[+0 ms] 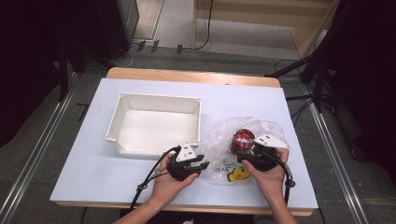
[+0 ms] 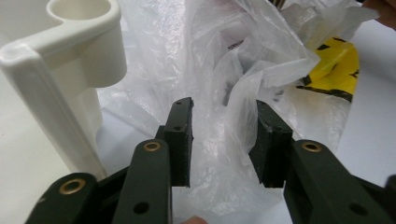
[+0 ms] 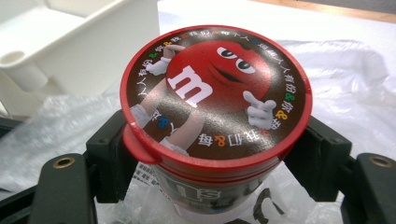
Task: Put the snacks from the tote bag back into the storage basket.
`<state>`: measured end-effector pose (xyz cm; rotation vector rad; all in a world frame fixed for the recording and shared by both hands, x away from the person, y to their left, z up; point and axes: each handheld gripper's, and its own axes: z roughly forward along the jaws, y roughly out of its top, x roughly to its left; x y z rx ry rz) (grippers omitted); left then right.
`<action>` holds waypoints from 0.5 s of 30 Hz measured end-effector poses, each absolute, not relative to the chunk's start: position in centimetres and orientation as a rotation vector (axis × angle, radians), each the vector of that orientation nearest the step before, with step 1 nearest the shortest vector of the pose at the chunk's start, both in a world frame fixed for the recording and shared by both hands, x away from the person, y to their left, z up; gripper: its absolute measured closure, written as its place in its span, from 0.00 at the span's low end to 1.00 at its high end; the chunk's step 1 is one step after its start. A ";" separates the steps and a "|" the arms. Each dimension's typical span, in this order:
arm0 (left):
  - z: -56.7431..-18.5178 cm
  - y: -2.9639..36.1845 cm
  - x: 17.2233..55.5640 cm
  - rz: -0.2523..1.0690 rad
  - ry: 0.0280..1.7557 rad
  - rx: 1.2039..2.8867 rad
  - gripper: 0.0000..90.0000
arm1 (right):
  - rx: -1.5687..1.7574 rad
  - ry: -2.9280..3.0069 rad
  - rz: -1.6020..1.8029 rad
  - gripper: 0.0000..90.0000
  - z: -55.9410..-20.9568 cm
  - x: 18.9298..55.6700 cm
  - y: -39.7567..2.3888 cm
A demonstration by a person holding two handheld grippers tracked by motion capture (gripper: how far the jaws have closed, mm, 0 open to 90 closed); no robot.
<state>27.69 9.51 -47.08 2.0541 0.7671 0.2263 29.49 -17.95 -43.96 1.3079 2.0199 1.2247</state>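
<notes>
The right tongs (image 3: 205,158) are clenched on a round candy tub (image 3: 212,116), one jaw on each side of the wall just under the red lid (image 3: 215,88). The tub stands upright above a clear plastic bag (image 1: 233,144), which lies on the white desk (image 1: 84,172) to the right of an empty white bin (image 1: 156,123). In the high view the tub (image 1: 243,139) rises out of the crumpled bag, near the front edge of the desk.

The tub looks stiff, with a smooth printed wall, so I judge it can slip if the grip is weak. The lid rim stands out a little past the wall, and a hold directly below it, as now, should stop the tub from sliding down. I cannot tell whether it is full; it may be light or of medium weight.

The left tongs (image 2: 224,140) are released, with a loose fold of the bag (image 2: 233,93) between the jaws and not yet pinched. The corner post of the bin (image 2: 70,56) is just beside them. The bag is thin, soft and very light. It will not keep its shape, and it may cling to the tub when that is lifted. A good place to hold it is a thick gathered fold near its edge, away from the yellow print (image 2: 338,65), so the film does not tear or slide out of the jaws.
</notes>
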 end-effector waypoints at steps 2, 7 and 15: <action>-47.0 9.8 27.5 0.225 0.760 2.050 0.67 | 1.311 2.014 1.233 0.28 -43.6 29.4 -18.1; -46.6 10.5 27.3 0.224 0.753 2.031 0.65 | 1.296 2.013 1.245 0.28 -42.7 29.2 -18.0; -46.4 11.8 27.3 0.185 0.745 2.011 0.62 | 1.284 2.030 1.266 0.28 -41.9 29.3 -17.4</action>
